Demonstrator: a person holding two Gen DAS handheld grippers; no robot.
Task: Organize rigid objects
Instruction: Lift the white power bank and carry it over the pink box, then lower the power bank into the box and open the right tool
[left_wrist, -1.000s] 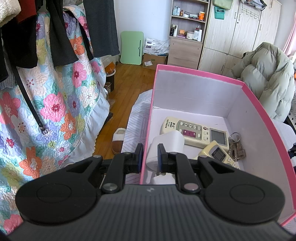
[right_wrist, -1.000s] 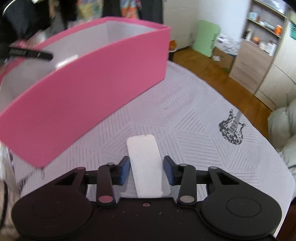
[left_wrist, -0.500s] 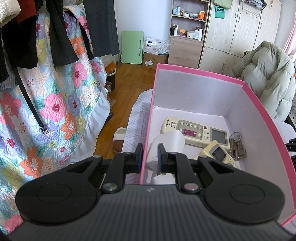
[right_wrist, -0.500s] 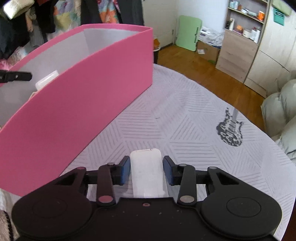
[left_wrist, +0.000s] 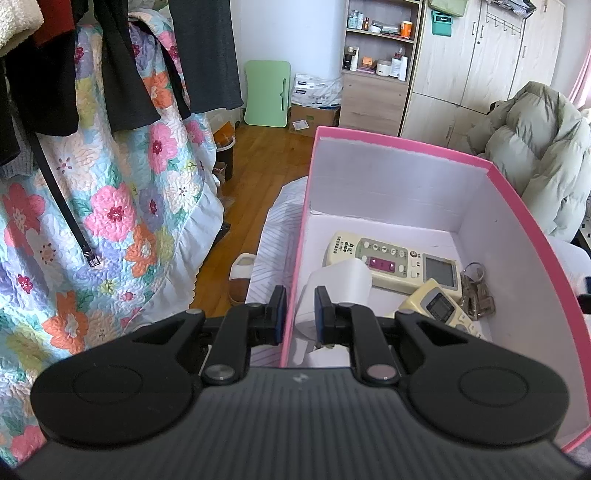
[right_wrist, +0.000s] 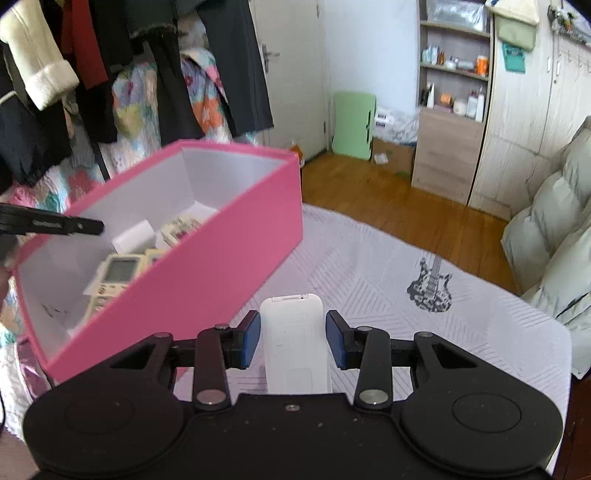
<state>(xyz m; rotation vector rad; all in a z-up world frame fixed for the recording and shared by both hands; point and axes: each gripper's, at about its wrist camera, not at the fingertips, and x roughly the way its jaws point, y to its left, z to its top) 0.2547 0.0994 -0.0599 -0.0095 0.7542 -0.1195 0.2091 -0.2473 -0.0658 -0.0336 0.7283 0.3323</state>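
Note:
My left gripper (left_wrist: 299, 314) is shut on the left wall of the pink box (left_wrist: 498, 173), one finger outside and one inside. The box holds two beige remotes (left_wrist: 391, 260), a white block (left_wrist: 340, 284) and a bunch of keys (left_wrist: 476, 291). My right gripper (right_wrist: 293, 339) is shut on a white remote (right_wrist: 293, 343) and holds it raised above the bed cover, to the right of the pink box (right_wrist: 207, 273). The left gripper's fingers (right_wrist: 66, 225) show at that box's far rim in the right wrist view.
The box stands on a pale striped bed cover (right_wrist: 388, 266) with a guitar print (right_wrist: 430, 286). A floral quilt (left_wrist: 110, 206) and dark clothes hang on the left. A puffy coat (left_wrist: 535, 155) lies on the right. Wooden floor, a shelf unit (left_wrist: 380, 62) and wardrobes stand behind.
My right gripper has risen with the white remote, so the inside of the pink box has come into its view. The left gripper has stayed clamped on the box wall.

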